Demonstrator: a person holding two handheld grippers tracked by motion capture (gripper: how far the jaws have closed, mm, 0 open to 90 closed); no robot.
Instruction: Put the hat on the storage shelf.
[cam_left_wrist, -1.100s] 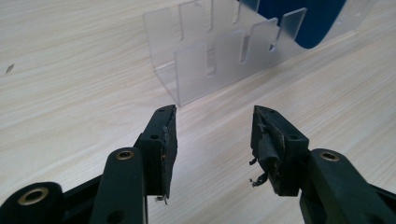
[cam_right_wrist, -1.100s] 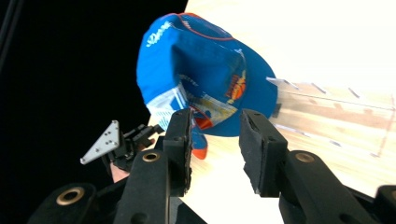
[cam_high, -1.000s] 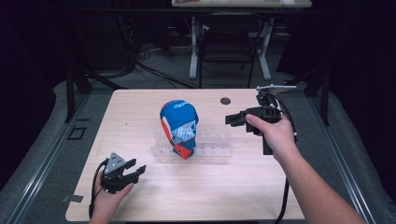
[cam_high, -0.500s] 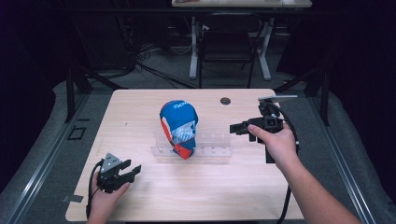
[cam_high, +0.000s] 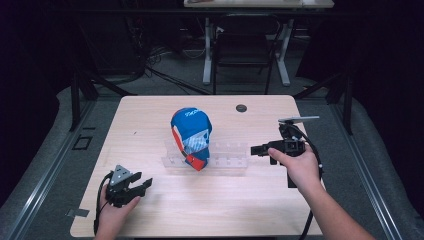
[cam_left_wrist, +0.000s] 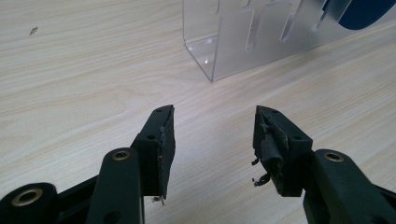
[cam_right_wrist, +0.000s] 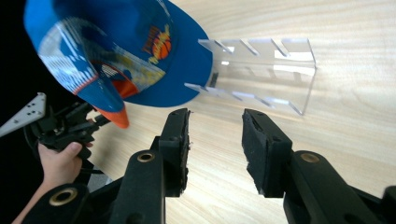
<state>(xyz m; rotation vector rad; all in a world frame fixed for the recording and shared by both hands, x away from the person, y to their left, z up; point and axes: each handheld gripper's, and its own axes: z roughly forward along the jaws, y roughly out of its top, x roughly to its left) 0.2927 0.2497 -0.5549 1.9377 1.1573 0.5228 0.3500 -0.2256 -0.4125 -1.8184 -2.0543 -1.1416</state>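
While the blue cap (cam_high: 190, 135), with its red-orange brim tip, pale patterned panel and basketball emblem, rests on the clear slotted rack (cam_high: 222, 156) mid-counter (cam_high: 150, 115), both grippers hold nothing. The left gripper (cam_high: 142, 184) sits near the counter's front left, jaws spread. The right gripper (cam_high: 256, 149) hovers just beside the rack's right end, jaws likewise apart.

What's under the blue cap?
The blue cap sits in a clear slotted acrylic rack on the wooden table. The rack's empty slots show to the right of the cap. The slot holding the cap and the rack section beneath it are covered.
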